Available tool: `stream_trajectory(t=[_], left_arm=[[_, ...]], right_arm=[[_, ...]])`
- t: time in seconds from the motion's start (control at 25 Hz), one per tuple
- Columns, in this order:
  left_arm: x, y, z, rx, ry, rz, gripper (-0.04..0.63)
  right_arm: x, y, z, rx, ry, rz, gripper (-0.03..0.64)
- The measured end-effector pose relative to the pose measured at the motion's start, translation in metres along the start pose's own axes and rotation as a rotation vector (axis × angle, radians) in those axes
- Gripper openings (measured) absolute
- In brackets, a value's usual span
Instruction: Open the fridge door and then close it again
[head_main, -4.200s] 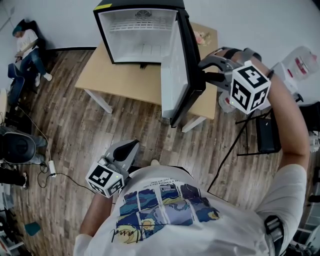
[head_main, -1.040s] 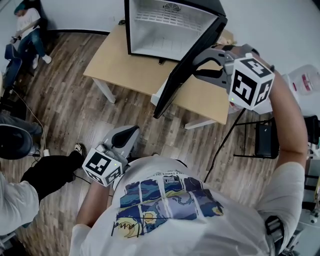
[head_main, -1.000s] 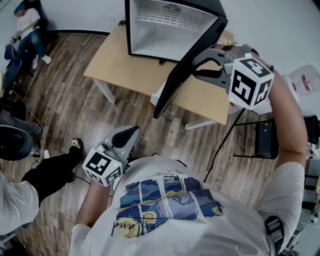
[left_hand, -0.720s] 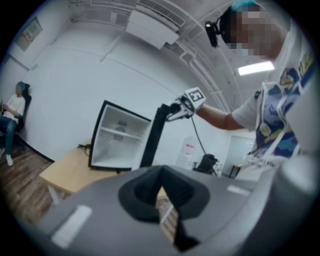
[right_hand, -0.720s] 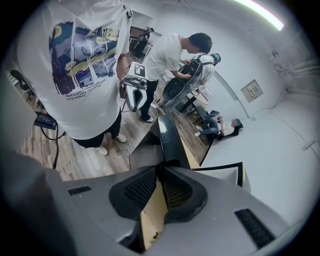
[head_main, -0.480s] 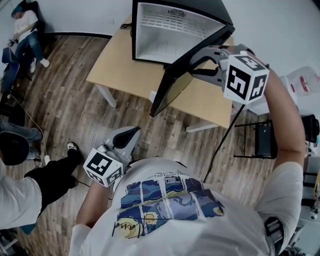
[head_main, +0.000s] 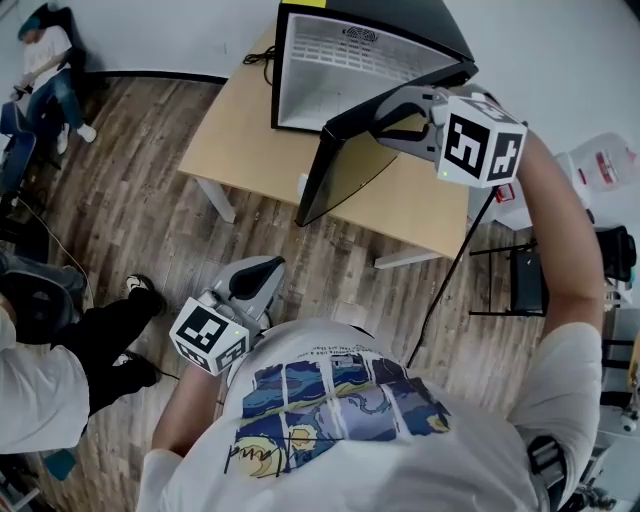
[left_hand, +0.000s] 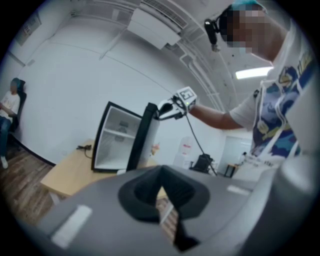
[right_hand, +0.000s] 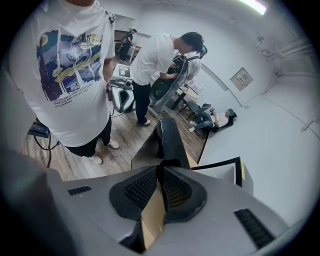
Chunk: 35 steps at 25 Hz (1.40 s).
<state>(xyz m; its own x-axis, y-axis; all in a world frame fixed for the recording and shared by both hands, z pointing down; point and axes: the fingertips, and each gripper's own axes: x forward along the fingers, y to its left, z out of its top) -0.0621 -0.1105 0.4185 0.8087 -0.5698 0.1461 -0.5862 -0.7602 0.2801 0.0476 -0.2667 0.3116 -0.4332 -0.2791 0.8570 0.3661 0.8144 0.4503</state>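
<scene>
Head view: the fridge (head_main: 345, 65) is seen standing on the tabletop (head_main: 240, 140) at the upper centre of the frame, its white inside laid bare. The fridge door (head_main: 340, 175) is swung partway out. It is hinged at the upper right, and its long axis runs down to a free corner at the lower left. The right gripper (head_main: 380, 118) is held against the door's top edge near the hinge side, with the arm reaching in from the right of the frame.

In the right gripper view the fingers of the right gripper (right_hand: 161, 167) are seen clenched together, with nothing gripped between them. The black edge of the door (right_hand: 167, 137) lies straight ahead, and the tips are at it or just short of it.

The left gripper (head_main: 258, 275) is held low by the person's waist at the lower left, well apart from the fridge. Its fingers (left_hand: 150, 187) are likewise closed on nothing, and the fridge (left_hand: 115, 135) and its door (left_hand: 142, 137) show far off in its view.

The closing stage is judged to be in hand, with the door about half shut. Since the door lies between the right fingers and the fridge opening, a push toward the upper left would be called for, and the right arm is the nearer one.
</scene>
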Motion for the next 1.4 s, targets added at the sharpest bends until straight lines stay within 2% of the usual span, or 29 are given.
stream_trajectory(t=[0.8, 1.4], left_arm=[[-0.026, 0.032, 0.007, 0.023, 0.012, -0.029, 0.008], [-0.041, 0.057, 0.005, 0.004, 0.012, -0.013, 0.008]], right_arm=[[0.033, -0.063, -0.001, 0.163, 0.000, -0.055, 0.038], [0.056, -0.116, -0.013, 0.269, -0.005, -0.092, 0.037]])
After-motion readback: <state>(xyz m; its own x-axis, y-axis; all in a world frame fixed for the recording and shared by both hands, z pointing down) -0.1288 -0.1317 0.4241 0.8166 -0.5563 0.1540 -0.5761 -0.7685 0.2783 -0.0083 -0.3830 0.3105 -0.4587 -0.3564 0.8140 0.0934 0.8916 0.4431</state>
